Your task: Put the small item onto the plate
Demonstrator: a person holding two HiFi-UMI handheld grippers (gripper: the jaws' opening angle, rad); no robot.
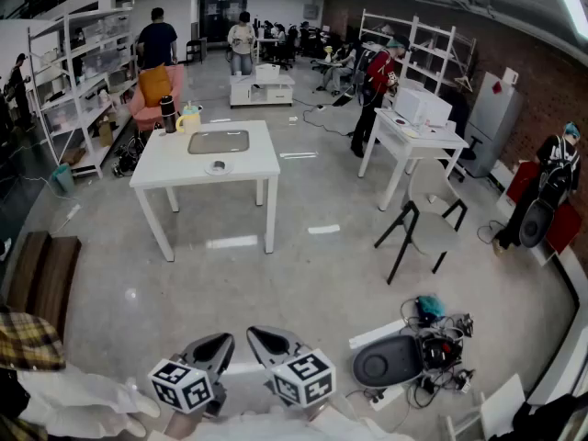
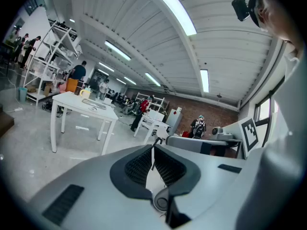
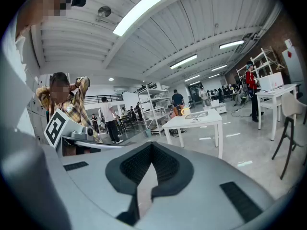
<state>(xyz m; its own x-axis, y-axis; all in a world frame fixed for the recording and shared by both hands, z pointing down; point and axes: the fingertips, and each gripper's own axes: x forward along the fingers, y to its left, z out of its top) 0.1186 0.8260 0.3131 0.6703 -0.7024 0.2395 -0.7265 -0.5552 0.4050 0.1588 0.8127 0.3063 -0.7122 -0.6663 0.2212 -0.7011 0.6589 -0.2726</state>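
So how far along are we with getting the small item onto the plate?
Nothing is done yet: the small item sits on the white table, off the plate. The left gripper and right gripper are shut, empty and far from it. Approach, pick and place remain.

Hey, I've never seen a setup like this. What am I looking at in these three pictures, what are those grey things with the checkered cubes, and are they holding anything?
There is no robot arm here. These are two hand-held, two-jaw grippers. The head view comes from a head-worn camera looking down at the left gripper and right gripper. The patterned cubes are part of them. The other two pictures come from a camera riding on each gripper, looking along its jaws. Both pairs of jaws are closed and empty. Some way ahead stands a white table carrying a shallow grey plate, a small round item on the plate's near side, a dark bottle and a yellowish mug. Nothing is held yet.
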